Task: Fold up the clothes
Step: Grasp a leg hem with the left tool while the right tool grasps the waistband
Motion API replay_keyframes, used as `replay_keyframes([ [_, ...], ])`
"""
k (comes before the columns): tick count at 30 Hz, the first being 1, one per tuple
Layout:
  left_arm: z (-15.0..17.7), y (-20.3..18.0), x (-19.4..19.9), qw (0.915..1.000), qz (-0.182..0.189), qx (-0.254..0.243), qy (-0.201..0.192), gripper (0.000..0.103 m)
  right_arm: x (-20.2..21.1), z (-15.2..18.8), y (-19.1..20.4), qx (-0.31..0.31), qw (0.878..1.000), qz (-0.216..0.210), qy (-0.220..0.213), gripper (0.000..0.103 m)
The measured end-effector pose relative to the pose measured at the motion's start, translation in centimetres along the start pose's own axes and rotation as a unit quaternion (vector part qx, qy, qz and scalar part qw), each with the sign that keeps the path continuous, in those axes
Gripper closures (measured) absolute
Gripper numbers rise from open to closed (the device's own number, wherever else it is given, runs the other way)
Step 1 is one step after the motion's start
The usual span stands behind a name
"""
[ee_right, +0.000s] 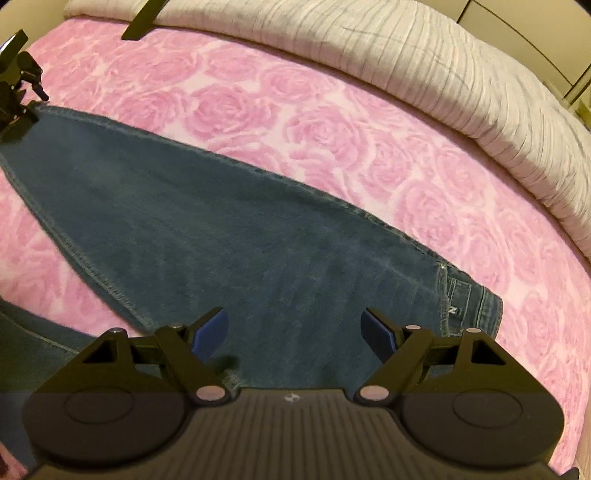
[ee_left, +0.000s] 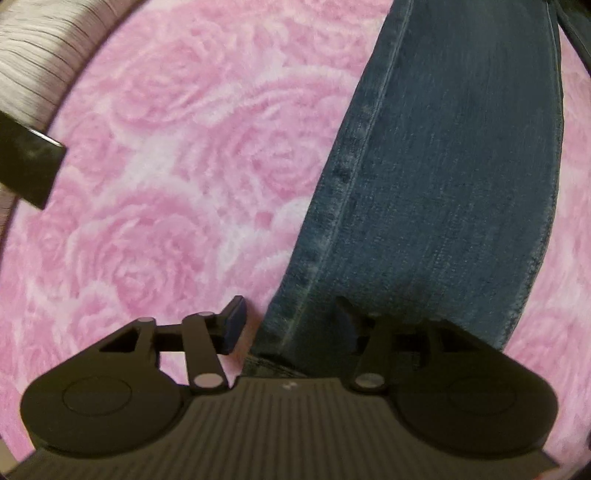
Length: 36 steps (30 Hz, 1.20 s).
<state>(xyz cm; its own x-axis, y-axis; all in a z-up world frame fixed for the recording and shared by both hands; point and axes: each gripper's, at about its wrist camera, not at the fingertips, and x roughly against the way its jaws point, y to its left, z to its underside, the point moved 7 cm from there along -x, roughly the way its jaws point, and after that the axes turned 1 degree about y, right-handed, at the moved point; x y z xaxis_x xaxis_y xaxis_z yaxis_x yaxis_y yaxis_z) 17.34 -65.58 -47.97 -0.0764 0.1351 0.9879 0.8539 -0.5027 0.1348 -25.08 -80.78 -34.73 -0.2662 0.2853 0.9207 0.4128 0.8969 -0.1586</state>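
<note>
A bed (ee_right: 461,206) covered by a pink rose-patterned blanket (ee_right: 258,107) fills the scene; a white striped duvet (ee_right: 424,55) is bunched along its far edge, before beige cabinet panels (ee_right: 517,22).

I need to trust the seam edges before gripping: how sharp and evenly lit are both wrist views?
Left wrist view: soft motion blur, strongest at the top left corner; the jeans seam stays readable. Right wrist view: sharper, with fisheye bending of the striped duvet; the bottom strip over the right gripper is darkened.
</note>
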Motion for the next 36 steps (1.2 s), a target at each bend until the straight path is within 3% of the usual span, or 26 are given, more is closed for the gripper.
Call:
replay_keyframes([
  [2, -0.2, 0.4, -0.6, 0.9996, 0.023, 0.0, 0.014, 0.054, -0.3, -0.1, -0.8, -0.004, 1.0, 0.005, 0.001, 0.023],
  [5, -0.3, 0.8, -0.6, 0.9978, 0.059, 0.0, 0.032, 0.069, -0.6, 0.2, -1.9, -0.009, 1.0, 0.011, 0.005, 0.023],
  [7, -0.3, 0.3, -0.4, 0.9972, 0.06, -0.013, 0.043, 0.085, -0.9, 0.4, -2.8, -0.02, 1.0, 0.015, 0.008, 0.023],
  [10, -0.3, -0.4, 0.4, 0.9973, 0.046, -0.029, 0.049, 0.093, -1.3, 0.5, -4.1, -0.031, 0.999, 0.021, 0.01, 0.023],
  [13, 0.0, -0.9, 2.4, 0.9987, 0.014, -0.033, 0.038, 0.094, -1.5, 0.3, -5.9, -0.011, 0.999, 0.031, 0.006, 0.023],
  [17, 0.5, -1.8, 5.8, 0.9993, -0.035, 0.004, 0.013, 0.094, -2.0, 0.3, -9.2, 0.011, 0.999, 0.046, 0.003, 0.023],
  [23, 0.1, -5.0, 7.9, 0.9941, -0.103, 0.025, 0.021, 0.094, -5.1, 0.1, -15.4, 0.078, 0.995, 0.056, 0.014, 0.023],
  [26, -0.4, -6.1, 8.2, 0.9904, -0.132, 0.014, 0.038, 0.094, -7.3, -0.4, -18.1, 0.118, 0.992, 0.034, 0.021, 0.025],
  [28, -0.6, -6.4, 8.4, 0.9872, -0.152, 0.015, 0.047, 0.094, -8.8, -0.9, -19.6, 0.134, 0.991, 0.006, 0.025, 0.037],
  [30, -0.7, -6.7, 8.3, 0.9849, -0.162, 0.011, 0.058, 0.094, -10.4, -1.6, -20.5, 0.156, 0.987, -0.017, 0.03, 0.039],
  [36, -1.2, -7.1, 7.5, 0.9806, -0.174, 0.007, 0.091, 0.094, -14.2, -1.7, -20.1, 0.241, 0.962, -0.089, 0.089, 0.048],
])
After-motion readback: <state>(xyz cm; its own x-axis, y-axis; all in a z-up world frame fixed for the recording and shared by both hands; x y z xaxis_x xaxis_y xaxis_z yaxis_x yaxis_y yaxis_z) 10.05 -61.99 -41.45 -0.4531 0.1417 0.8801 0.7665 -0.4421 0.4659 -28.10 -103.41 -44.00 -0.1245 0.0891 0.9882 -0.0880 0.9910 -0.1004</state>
